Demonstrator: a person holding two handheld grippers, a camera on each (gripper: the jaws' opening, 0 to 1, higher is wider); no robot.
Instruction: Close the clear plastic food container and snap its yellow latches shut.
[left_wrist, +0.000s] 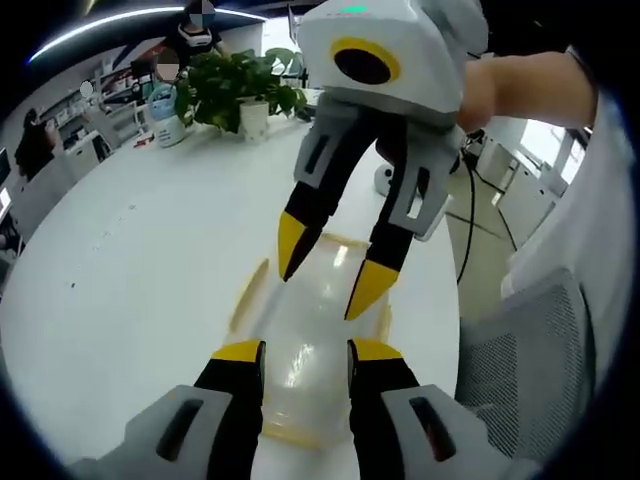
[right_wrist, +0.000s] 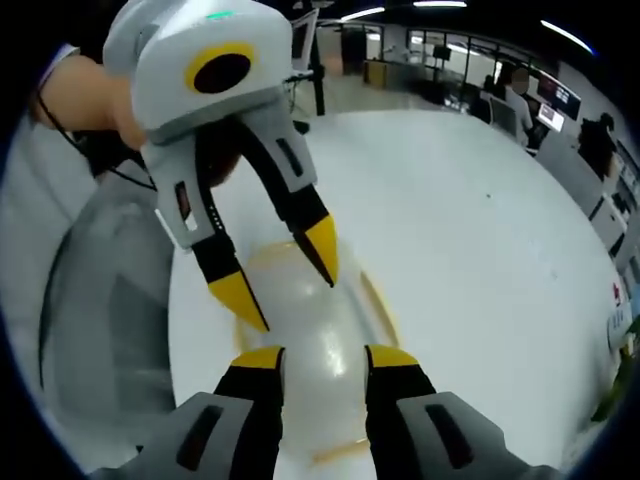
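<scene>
1. Left gripper view: the left claw (left_wrist: 305, 352) sits at the bottom with its yellow-tipped jaws spread apart, one on each side of the near end of the clear container (left_wrist: 305, 335). Can't tell if the tips actually touch the plastic, but nothing is gripped between them.
2. The container lies flat on the white table (left_wrist: 130, 270), close to the table's edge. Its lid looks down on top; yellow latches (left_wrist: 247, 292) stick out along the sides and ends, looks like they're flared outward, though it's blurry.
3. Same view, the right claw (left_wrist: 330, 282) comes in from the top, jaws parted, tips hanging right above the far half of the lid. A hand (left_wrist: 520, 92) holds it from behind.
4. Right gripper view is the mirror of that: right claw (right_wrist: 325, 358) at the bottom, released, jaws straddling the container's (right_wrist: 320, 340) end, and the left claw (right_wrist: 288, 270) pointing down over the other end, also spread.
5. Background stuff: a potted plant (left_wrist: 240, 85) and a bottle (left_wrist: 167, 115) at the far side of the table, a grey mesh chair (left_wrist: 530, 360) just beside the table edge, and people at desks further off.
</scene>
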